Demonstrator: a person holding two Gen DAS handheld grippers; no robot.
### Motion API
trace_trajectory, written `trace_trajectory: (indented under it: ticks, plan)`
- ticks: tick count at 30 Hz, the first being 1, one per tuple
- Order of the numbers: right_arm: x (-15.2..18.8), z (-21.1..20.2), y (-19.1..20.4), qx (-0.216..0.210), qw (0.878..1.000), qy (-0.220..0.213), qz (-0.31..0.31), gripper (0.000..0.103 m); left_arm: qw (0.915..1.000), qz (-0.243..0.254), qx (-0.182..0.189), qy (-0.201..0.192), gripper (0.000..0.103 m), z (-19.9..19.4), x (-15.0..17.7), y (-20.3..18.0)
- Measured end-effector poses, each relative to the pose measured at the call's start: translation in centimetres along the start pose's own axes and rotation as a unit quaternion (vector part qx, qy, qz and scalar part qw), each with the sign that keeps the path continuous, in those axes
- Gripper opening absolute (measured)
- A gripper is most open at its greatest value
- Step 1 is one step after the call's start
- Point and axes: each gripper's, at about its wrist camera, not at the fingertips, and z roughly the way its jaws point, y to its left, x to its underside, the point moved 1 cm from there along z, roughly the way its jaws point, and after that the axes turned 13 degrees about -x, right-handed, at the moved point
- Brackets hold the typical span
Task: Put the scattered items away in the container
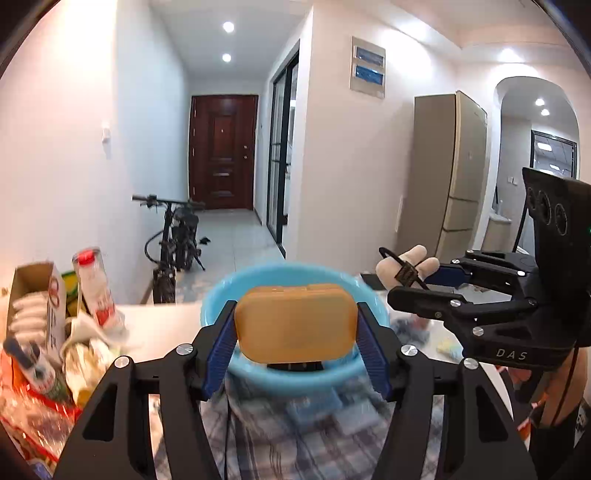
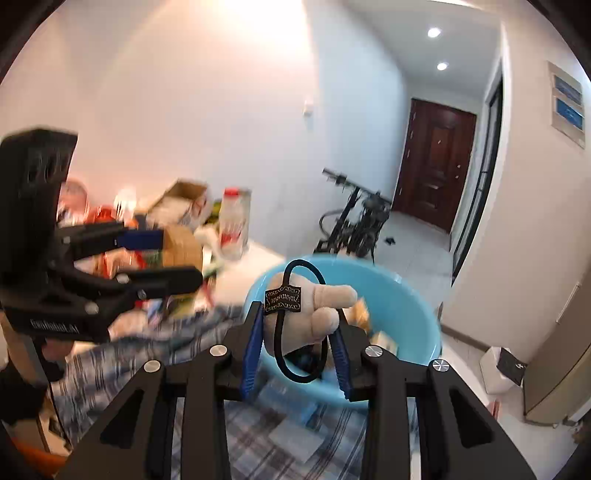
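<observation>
A pale tabletop (image 1: 162, 321) carries the load, and most of its near side lies under a plaid cloth (image 1: 295, 443). On that cloth stands a light-blue basin (image 1: 218, 295). At the table's left end is a jumble: an open cardboard box (image 1: 37, 295), a clear bottle with a red cap (image 1: 98, 288) (upright, just beside the box), and crumpled wrappers (image 1: 85, 350), too blurred to tell apart.

Light: my room was bright, lit by recessed ceiling spots (image 1: 228, 26).
Glare: the left wall (image 2: 155, 74) washed out pale.
Blur: the plaid cloth (image 1: 295, 435) and clutter smeared.
Edges: the fisheye bent walls, corners went black.
</observation>
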Motion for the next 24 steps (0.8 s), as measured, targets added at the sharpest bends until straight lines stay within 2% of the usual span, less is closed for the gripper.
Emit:
trace_trajectory:
  ticks: [6, 9, 15, 20, 24]
  plan:
    - [-2.3, 0.8, -3.2, 0.016, 0.999, -0.032, 0.026, 0.036, 0.9999, 0.006, -0.010, -0.009, 0.060, 3.6, -2.6, -1.1]
    - [-2.4, 2.1, -4.4, 0.033, 0.998, -0.033, 0.032, 0.036, 0.9996, 0.006, -0.026, -0.004, 0.060, 5.8, -2.3, -1.1]
    - [-1.0, 5.2, -7.2, 0.033, 0.997, -0.015, 0.063, 0.036, 0.9985, 0.001, -0.044, 0.032, 0.060, 10.0, -0.7, -0.3]
    - [-0.5, 6.7, -8.2, 0.033, 0.997, 0.001, 0.076, 0.036, 0.9973, -0.008, -0.056, 0.046, 0.060, 10.9, -0.4, 0.8]
    - [-0.5, 6.8, -7.9, 0.018, 0.997, -0.001, 0.075, 0.036, 0.9975, -0.003, -0.053, 0.047, 0.060, 10.7, -0.2, 0.3]
